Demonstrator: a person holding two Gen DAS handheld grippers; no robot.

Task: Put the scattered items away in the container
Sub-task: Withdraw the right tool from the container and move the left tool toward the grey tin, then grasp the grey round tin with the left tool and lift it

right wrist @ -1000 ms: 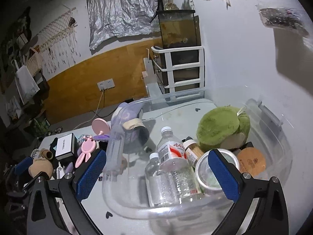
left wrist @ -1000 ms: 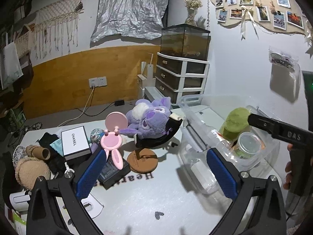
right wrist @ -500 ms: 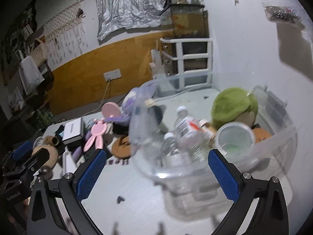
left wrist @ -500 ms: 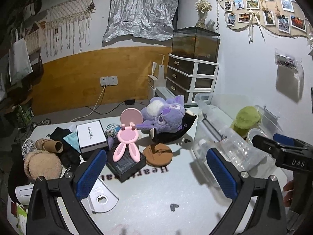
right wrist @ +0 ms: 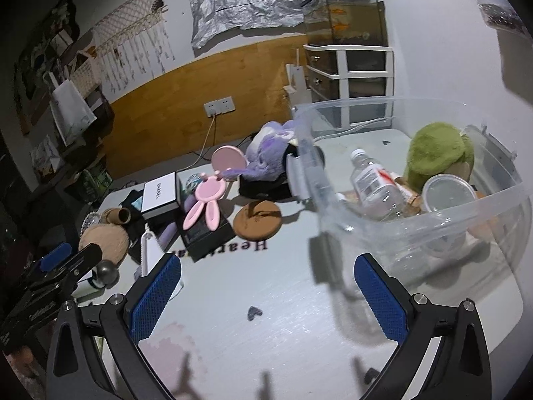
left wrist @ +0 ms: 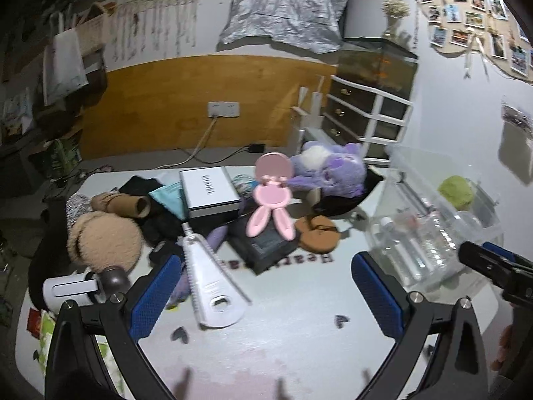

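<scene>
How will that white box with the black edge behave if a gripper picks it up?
The white box looks like stiff cardboard, so it should probably hold its shape. It is wide and smooth, so the fingers may slip. It rests on dark clothes, so lifting could drag them.

- Bin (right wrist: 499,196): one, clear plastic.
- Bottles in bin: two seen, one labelled (right wrist: 373,183) and one plain (left wrist: 396,250); others cannot be ruled out.
- Green plush (right wrist: 436,153): one, in bin.
- Round tub (right wrist: 449,196): one, in bin.
- Purple plush (left wrist: 333,170): one, on worktop (left wrist: 299,316).
- Pink rabbit mirror (left wrist: 271,196): one.
- White box (left wrist: 210,190): one.
- Brown disc stand (right wrist: 256,221): one.
- Tongs: two pairs, left (left wrist: 266,296) and right (right wrist: 268,296).
</scene>
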